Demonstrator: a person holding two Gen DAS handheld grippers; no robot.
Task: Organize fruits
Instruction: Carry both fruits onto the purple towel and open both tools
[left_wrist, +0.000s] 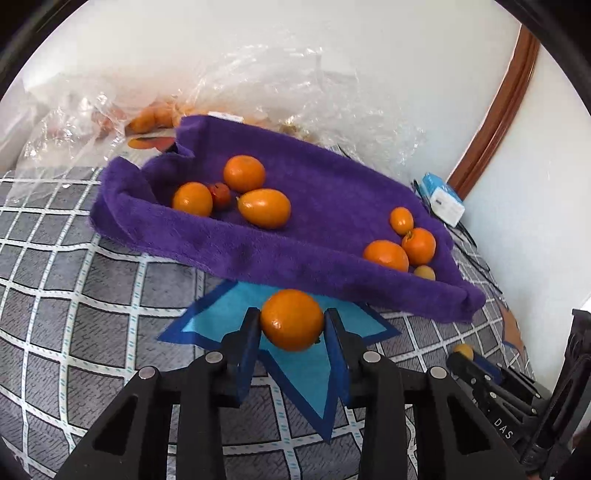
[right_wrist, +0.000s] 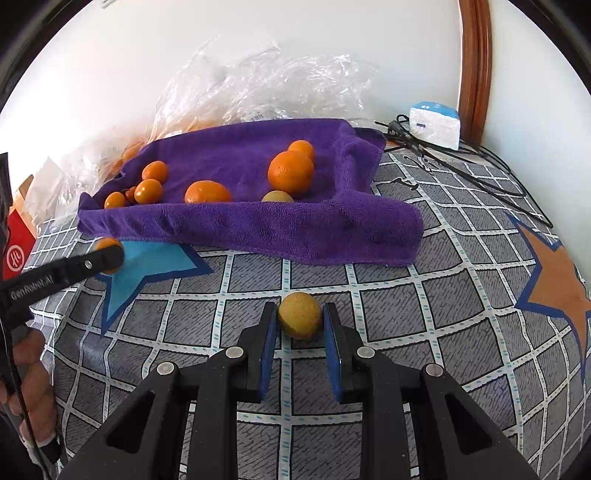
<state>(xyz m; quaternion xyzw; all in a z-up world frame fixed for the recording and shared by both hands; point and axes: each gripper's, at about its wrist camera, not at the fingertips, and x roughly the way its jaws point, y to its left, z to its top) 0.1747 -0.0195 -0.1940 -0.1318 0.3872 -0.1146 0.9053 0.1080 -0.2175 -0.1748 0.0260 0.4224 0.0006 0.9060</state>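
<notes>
left claw (left_wrist: 292, 320) gripping orange (left_wrist: 291, 319), right claw (right_wrist: 300, 316) gripping yellow fruit (right_wrist: 299, 315)

A glossy orange tangerine (left_wrist: 292, 319) sits over the blue star on the checked bedspread, just off the near edge of the purple towel (left_wrist: 332, 192). A smaller, dull yellow-brown fruit (right_wrist: 299, 315) rests on the bedspread's grey squares, well clear of that edge. On the towel lie two clusters of orange fruits, one (left_wrist: 236, 192) toward its left corner, one (left_wrist: 406, 243) toward its right.
</notes>
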